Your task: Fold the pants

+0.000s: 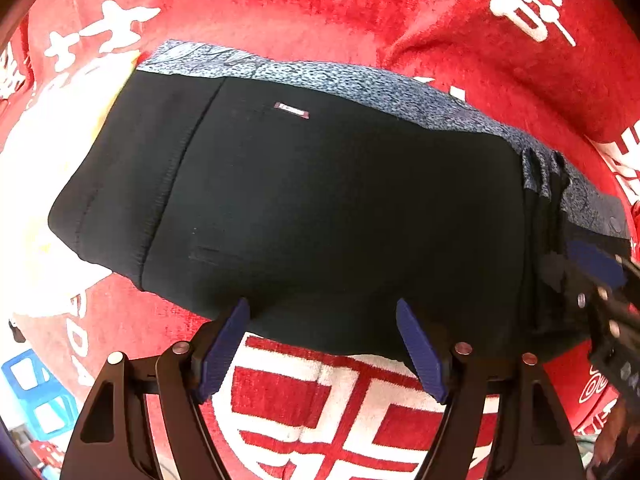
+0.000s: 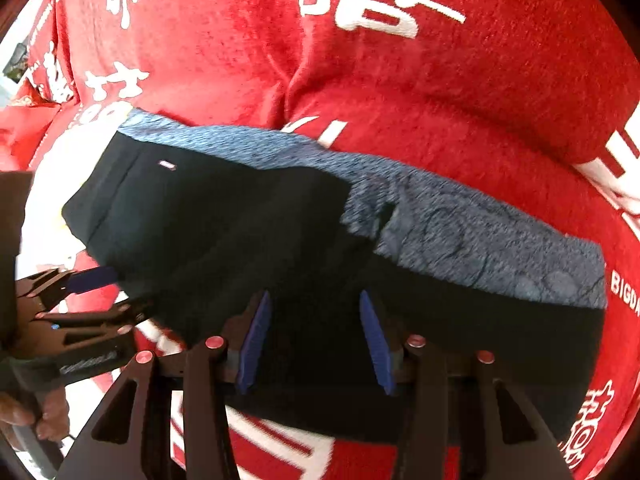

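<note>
The black pants are seen lying folded on a red cloth with white characters, over a blue patterned fabric which shows along the far edge. The left gripper is held at the near edge of the pants, its blue pads spread apart and nothing pinched. The right gripper is placed above the black cloth, its fingers also spread.
</note>
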A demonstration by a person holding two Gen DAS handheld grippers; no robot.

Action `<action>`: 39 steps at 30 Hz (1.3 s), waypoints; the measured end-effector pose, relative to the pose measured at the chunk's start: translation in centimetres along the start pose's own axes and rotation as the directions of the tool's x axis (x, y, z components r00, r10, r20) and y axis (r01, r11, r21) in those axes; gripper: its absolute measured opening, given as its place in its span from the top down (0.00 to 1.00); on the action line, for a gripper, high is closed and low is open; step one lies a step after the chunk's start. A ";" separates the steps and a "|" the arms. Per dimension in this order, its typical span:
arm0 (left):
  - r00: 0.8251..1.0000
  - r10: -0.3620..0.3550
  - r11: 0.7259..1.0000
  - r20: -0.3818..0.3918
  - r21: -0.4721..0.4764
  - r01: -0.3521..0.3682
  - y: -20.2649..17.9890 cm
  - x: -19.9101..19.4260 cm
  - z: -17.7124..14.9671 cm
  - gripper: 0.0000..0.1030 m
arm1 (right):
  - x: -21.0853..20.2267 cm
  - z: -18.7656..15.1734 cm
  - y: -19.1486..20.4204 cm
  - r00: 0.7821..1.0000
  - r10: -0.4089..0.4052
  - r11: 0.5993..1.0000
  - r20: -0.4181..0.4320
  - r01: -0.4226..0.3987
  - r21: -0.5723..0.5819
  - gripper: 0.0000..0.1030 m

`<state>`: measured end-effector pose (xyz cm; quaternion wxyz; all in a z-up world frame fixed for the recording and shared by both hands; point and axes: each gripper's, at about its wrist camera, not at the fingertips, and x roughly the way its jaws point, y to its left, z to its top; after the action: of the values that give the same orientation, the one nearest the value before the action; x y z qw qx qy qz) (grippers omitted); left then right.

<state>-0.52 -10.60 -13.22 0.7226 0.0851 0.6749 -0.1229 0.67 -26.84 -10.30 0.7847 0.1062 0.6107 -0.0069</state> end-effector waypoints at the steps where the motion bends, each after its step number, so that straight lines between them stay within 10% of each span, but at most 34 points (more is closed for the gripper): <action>1: 1.000 0.000 1.000 0.001 -0.002 0.000 0.2 -0.1 0.0 0.25 | -0.2 -0.2 0.2 1.000 0.004 1.000 -0.002 -0.004 0.004 0.51; 39: 0.997 -0.068 0.985 0.040 -0.158 0.074 10.5 -1.7 -3.5 0.25 | 2.7 -1.1 4.1 0.990 -0.020 0.997 -0.138 0.031 0.074 0.16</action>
<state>-0.83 0.58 -12.25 0.7337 0.0006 0.6727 -0.0957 0.93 -22.28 -12.50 0.7362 0.1284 0.6637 -0.0330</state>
